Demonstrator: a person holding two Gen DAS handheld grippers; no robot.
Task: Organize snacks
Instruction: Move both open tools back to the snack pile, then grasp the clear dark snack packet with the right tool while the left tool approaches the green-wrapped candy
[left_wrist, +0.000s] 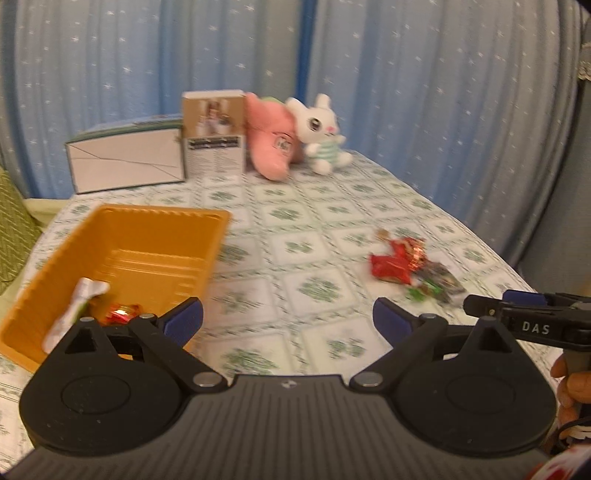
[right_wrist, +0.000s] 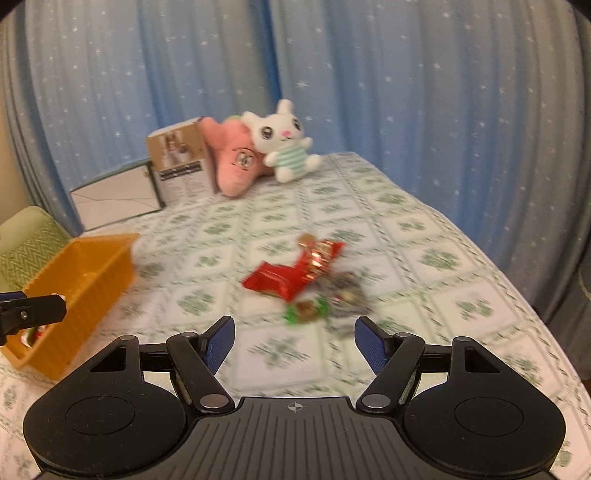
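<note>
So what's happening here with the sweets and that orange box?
A person is sorting snacks on a table with a two-finger gripper in each hand. Both the left gripper and the right gripper are open and hold nothing. An orange tray already has a white-wrapped snack and a red candy inside. A small pile of wrapped snacks lies loose on the tablecloth, just ahead of the right gripper. Plush toys and boxes sit at the far end.
</note>
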